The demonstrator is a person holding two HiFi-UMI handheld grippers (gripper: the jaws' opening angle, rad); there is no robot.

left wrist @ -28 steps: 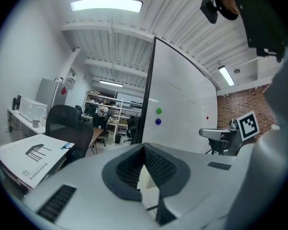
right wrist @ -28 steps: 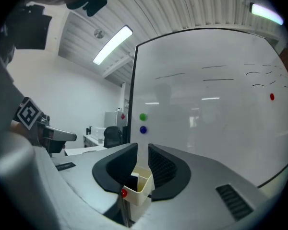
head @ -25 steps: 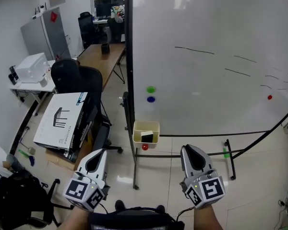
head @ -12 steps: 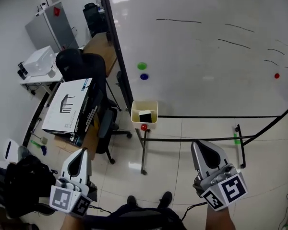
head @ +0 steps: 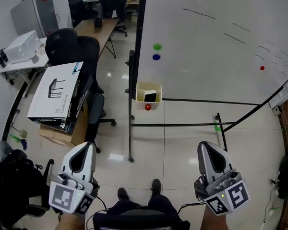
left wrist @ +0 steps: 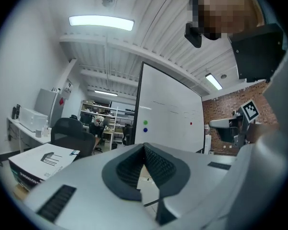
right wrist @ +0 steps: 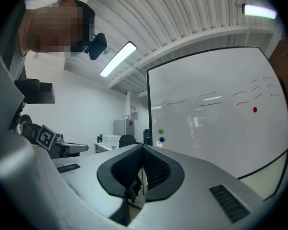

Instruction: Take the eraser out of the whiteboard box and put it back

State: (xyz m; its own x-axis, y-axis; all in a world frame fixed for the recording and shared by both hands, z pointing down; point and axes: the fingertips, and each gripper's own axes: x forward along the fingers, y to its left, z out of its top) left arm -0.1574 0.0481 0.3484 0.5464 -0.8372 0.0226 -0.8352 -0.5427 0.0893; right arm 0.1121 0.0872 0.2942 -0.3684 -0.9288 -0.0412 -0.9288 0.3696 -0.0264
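A pale yellow box (head: pixel 140 89) hangs at the whiteboard's (head: pixel 216 37) lower left corner, with the black eraser (head: pixel 151 97) lying inside it. A red magnet (head: pixel 147 107) sits just under the box. Both grippers hover low in the head view, well back from the board and apart from the box. My left gripper (head: pixel 83 149) is shut with nothing in it. My right gripper (head: pixel 208 148) is shut and empty too. The left gripper (left wrist: pixel 144 146) faces the board (left wrist: pixel 170 123) in its own view, and the right gripper (right wrist: pixel 143 150) likewise faces the board (right wrist: pixel 216 128).
The board's black stand (head: pixel 129 128) stands on the tiled floor between me and the box. A black office chair (head: pixel 69 49), a large flat carton (head: pixel 55 97) and a dark bag (head: pixel 9 186) crowd the left side. Green (head: pixel 157 47), blue (head: pixel 156 57) and red (head: pixel 262 68) magnets dot the board.
Both grippers have drawn back from the whiteboard, so the box and stand now lie farther ahead of them. The left gripper has shifted left and lower in the view.
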